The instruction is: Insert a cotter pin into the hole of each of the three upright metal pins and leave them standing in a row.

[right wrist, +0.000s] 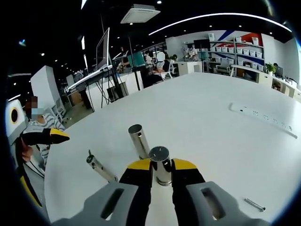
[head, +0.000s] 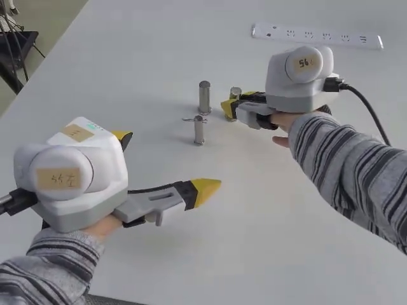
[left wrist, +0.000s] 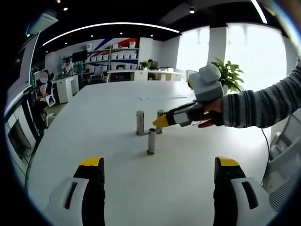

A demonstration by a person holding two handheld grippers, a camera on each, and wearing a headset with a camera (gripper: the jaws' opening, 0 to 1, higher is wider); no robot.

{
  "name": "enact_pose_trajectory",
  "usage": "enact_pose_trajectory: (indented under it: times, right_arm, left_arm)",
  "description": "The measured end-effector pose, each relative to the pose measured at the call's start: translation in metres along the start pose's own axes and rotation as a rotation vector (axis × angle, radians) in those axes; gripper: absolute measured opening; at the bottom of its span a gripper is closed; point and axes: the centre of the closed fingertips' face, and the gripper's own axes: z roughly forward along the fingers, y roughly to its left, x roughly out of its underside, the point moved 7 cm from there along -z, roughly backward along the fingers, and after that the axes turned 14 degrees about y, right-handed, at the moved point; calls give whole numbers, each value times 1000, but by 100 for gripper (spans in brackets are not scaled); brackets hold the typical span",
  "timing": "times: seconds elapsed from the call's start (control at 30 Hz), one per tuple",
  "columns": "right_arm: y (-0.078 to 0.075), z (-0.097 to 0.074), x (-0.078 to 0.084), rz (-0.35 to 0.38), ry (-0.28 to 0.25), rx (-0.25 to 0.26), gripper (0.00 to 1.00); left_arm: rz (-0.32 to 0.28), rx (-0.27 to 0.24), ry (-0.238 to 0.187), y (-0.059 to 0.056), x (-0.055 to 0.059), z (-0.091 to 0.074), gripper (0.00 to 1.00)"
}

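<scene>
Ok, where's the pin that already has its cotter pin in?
In the head view the cottered pin stands closest to the camera, just in front of the bare pin and left of the right tongs, which clamp the third pin.

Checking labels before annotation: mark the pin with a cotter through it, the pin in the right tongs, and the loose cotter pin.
pin with cotter [head: 199, 133]: head view, mid-shaft.
gripped pin [right wrist: 159, 154]: right gripper view, top face.
loose cotter pin [right wrist: 254, 204]: right gripper view, mid-length.

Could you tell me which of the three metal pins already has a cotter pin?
The front pin, nearest the person: a cotter pin crosses its top. The rear pin looks bare; the right gripper clamps the third pin.
</scene>
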Motion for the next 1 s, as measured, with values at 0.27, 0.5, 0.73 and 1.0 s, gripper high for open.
enact_pose_trajectory:
  times: [0.27,0.5,0.73,1.0]
  right_arm:
    - [5,-12,5,-14,1,27,8]
    - [8,-29,11,-23,-13,45,8]
    - [11,-42,27,-25,-4,55,8]
    - [25,-70,50,7,3,61,8]
  left_arm:
    - [15,5,-8,-4,-4,-1,96]
    - [34,12,-7,-8,-5,-2,96]
    - [44,24,-18,-14,-8,-6,96]
    - [55,37,-21,-20,-6,-11,96]
